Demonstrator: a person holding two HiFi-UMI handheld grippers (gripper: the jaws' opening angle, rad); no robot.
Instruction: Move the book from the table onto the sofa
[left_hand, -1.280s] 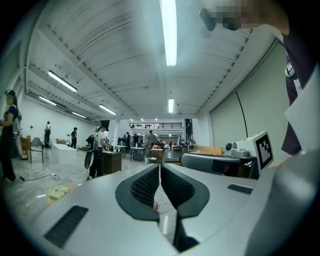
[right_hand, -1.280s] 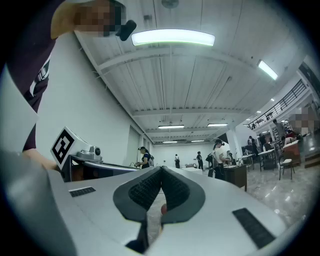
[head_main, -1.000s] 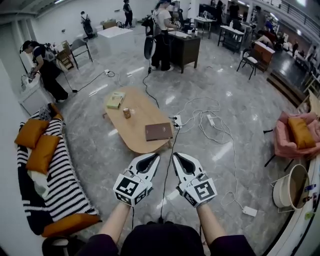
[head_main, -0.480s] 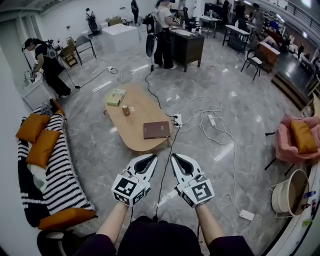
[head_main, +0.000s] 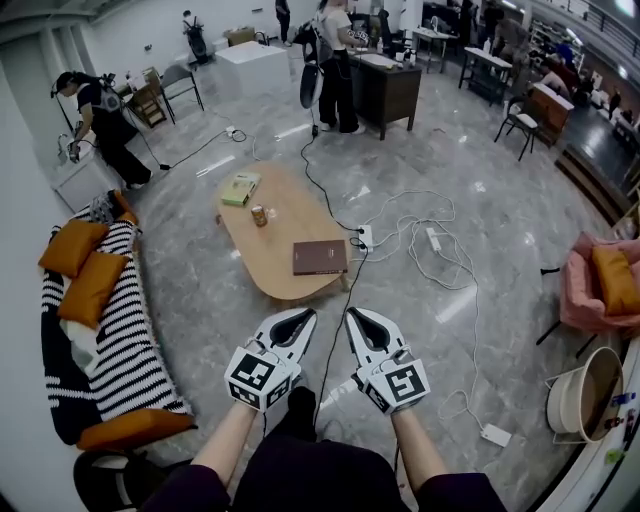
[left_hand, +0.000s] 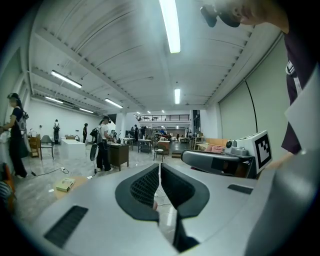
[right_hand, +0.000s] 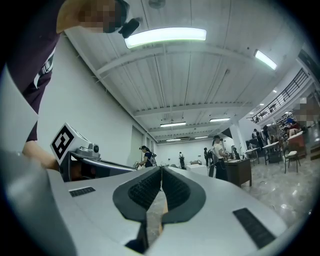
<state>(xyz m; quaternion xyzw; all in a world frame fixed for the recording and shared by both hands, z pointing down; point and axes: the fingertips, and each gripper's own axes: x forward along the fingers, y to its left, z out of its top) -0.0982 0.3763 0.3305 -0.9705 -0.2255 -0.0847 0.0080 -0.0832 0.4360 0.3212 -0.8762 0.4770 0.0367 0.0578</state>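
A brown book (head_main: 320, 257) lies flat on the near end of the oval wooden table (head_main: 281, 225). The black-and-white striped sofa (head_main: 110, 345) with orange cushions (head_main: 82, 270) stands along the left wall. Both grippers hang side by side above the floor, well short of the table. My left gripper (head_main: 304, 316) (left_hand: 159, 165) is shut with nothing in it. My right gripper (head_main: 355, 314) (right_hand: 161, 169) is shut and empty too. Each shows the other at its side in the gripper views.
A green book (head_main: 240, 188) and a small can (head_main: 259, 215) sit at the table's far end. White cables and power strips (head_main: 420, 245) trail over the floor right of the table. A pink armchair (head_main: 605, 290) and a round tub (head_main: 580, 395) stand at right. People stand by desks behind.
The table and book have slid slightly nearer and rightward in the head view as I step forward. Both grippers stay shut, side by side, a little lower.
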